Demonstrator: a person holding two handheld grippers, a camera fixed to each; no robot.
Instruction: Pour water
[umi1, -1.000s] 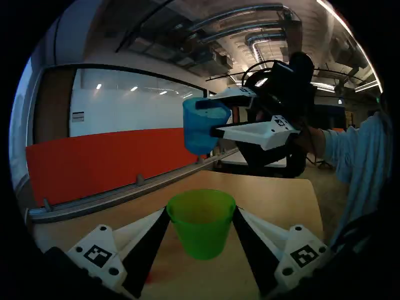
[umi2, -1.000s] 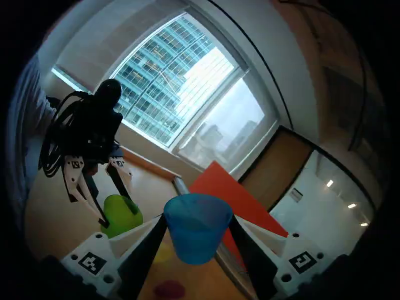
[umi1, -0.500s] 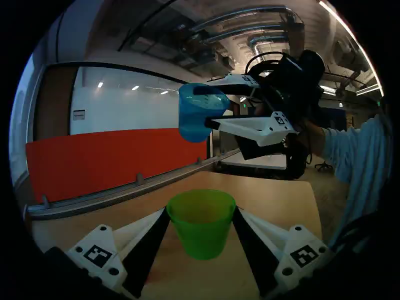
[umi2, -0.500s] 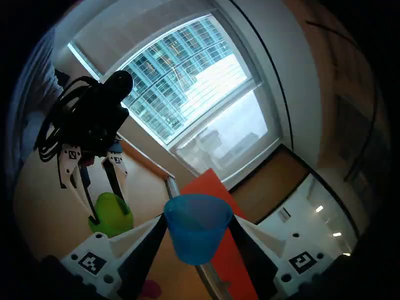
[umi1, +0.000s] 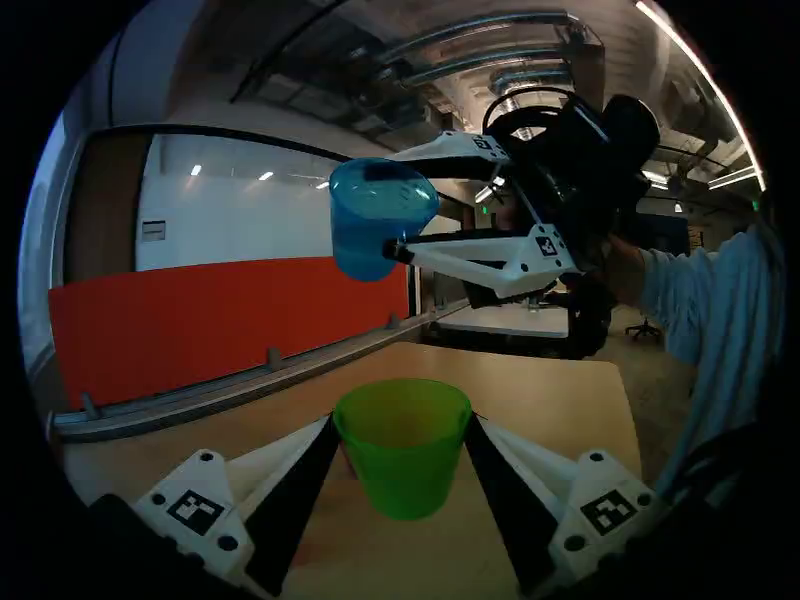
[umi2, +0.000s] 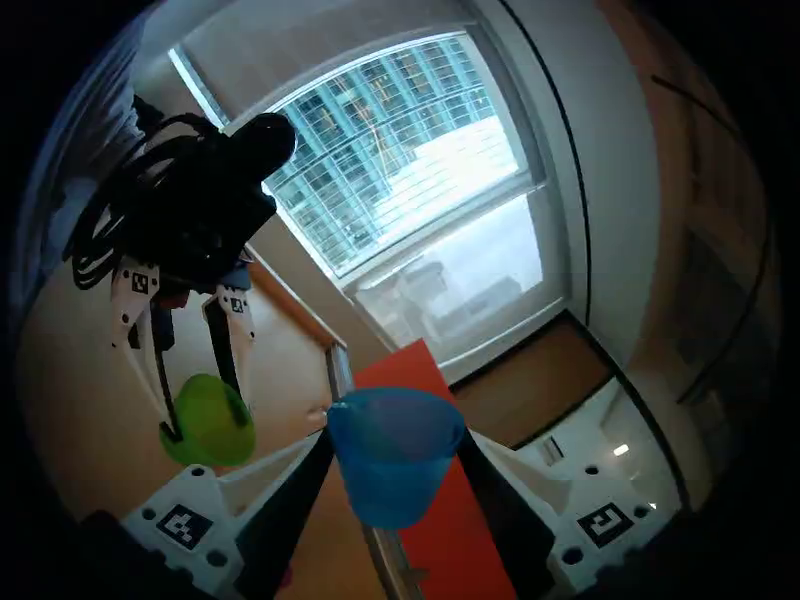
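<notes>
A green cup (umi1: 403, 457) stands upright between my left gripper's (umi1: 402, 462) fingers, which are shut on it just above the wooden table (umi1: 560, 380). Above and beyond it, my right gripper (umi1: 385, 215) holds a blue cup (umi1: 372, 216) tilted on its side, mouth toward the left. In the right gripper view the blue cup (umi2: 394, 454) sits clamped in my right gripper (umi2: 394, 460), and the green cup (umi2: 208, 422) hangs lower left in the left gripper (umi2: 205, 405). I see no water stream.
A person's sleeve (umi1: 720, 300) reaches in from the right in the left gripper view. An orange panel (umi1: 200, 320) and a metal rail (umi1: 250, 375) run along the table's far edge. A large window (umi2: 420, 200) spreads across the right gripper view.
The right gripper has carried the blue cup up and to the left and tilted it further. The left gripper and green cup have stayed in place.
</notes>
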